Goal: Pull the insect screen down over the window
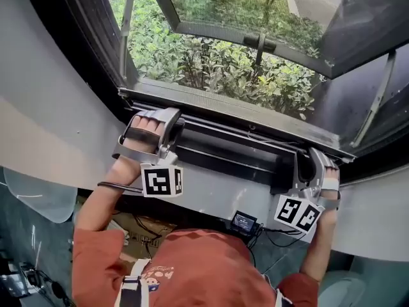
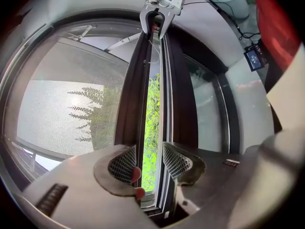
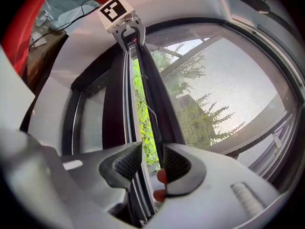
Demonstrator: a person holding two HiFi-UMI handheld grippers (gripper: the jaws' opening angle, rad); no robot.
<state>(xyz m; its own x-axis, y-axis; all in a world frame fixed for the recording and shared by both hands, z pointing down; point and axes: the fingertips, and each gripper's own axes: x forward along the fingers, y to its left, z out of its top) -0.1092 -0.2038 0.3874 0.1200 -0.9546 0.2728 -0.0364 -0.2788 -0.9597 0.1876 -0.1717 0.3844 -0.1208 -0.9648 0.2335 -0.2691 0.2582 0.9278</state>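
Left gripper [image 1: 171, 124] sits at the left end of the screen's dark bar [image 1: 230, 147] and right gripper [image 1: 307, 166] at the right end, the two pointing toward each other along it. In the left gripper view the jaws are drawn close, with only a narrow gap between them, and the bar's thin edge runs up from that gap. The right gripper view shows the same: pads close together around the bar's rail. Both look clamped on the bar. The bar lies low, just above the sill frame [image 1: 211, 102]. Mesh [image 2: 62, 109] stretches over the opening behind it, and a thin green strip [image 2: 153, 123] stays uncovered beside the bar. Beyond the frame an outward-tilted sash [image 1: 255, 11] hangs over plants [image 1: 211, 62]. A small display [image 1: 243, 222] lies on the ledge between the arms.
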